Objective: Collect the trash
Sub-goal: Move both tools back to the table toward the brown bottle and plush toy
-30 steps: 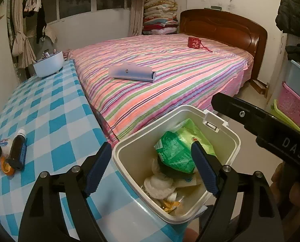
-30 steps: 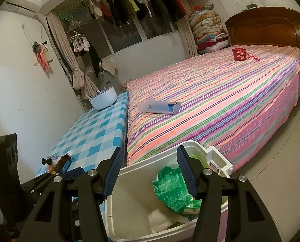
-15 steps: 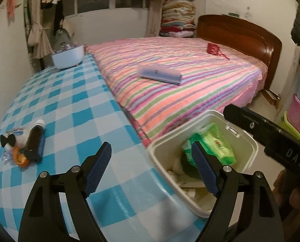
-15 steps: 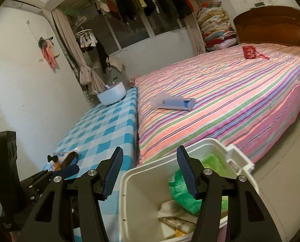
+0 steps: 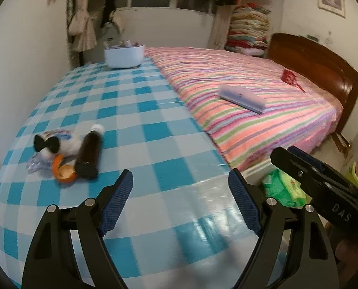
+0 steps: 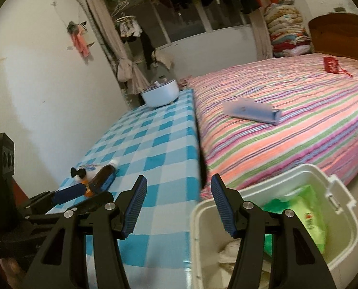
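Observation:
A small pile of trash lies on the blue checked table [image 5: 155, 130]: a dark brown bottle [image 5: 88, 154], an orange peel [image 5: 64, 169], a crumpled clear wrapper [image 5: 37, 165] and a white item with a black bow [image 5: 46, 143]. The pile also shows in the right wrist view [image 6: 99, 174]. My left gripper [image 5: 180, 202] is open and empty above the table, right of the pile. My right gripper [image 6: 177, 206] is open and empty over the table edge. The white trash bin [image 6: 342, 207] holds a green packet [image 6: 306, 214] and crumpled tissues.
A striped bed [image 5: 251, 101] borders the table on the right, with a grey-blue flat case [image 5: 242, 97] and a red pouch [image 5: 289, 75] on it. A white bowl [image 5: 124, 56] stands at the table's far end. A wall runs along the left.
Both grippers have swung left, away from the bin and over the table. The trash pile has come closer to the left gripper. Both stay open.

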### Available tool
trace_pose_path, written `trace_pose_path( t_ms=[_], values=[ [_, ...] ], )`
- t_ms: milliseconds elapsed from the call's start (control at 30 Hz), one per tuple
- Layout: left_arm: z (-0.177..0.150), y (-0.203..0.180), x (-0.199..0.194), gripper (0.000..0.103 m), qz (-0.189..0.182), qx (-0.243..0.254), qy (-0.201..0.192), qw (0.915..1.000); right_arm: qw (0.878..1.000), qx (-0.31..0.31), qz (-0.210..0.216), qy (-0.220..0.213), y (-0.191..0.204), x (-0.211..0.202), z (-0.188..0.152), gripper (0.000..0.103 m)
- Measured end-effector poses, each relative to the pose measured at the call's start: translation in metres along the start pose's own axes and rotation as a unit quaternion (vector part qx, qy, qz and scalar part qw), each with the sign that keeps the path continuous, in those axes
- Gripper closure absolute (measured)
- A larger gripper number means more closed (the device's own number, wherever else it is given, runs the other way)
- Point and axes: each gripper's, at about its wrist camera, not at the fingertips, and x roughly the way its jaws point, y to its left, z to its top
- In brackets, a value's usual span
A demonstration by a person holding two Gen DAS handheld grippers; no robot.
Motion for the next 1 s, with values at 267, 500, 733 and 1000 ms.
trace_pose_path(
  t_ms=[267,500,733,1000],
  values=[
    [-0.001,0.058,-0.006,0.022,0.031,-0.053,-0.001,0.9981,0.999,-0.019,0.037,0.023,0.039,0.032,0.0,0.049],
    [-0.001,0.113,-0.013,0.022,0.052,-0.108,-0.006,0.9928,0.996,-0.035,0.069,0.054,0.072,0.07,0.004,0.049],
    [0.007,0.152,-0.014,0.022,0.071,-0.149,-0.012,0.9863,0.992,-0.041,0.086,0.088,0.094,0.108,0.005,0.049],
    [0.017,0.169,-0.001,0.022,0.076,-0.162,-0.006,0.9839,0.986,-0.074,0.095,0.118,0.13,0.147,0.003,0.049]
  ],
)
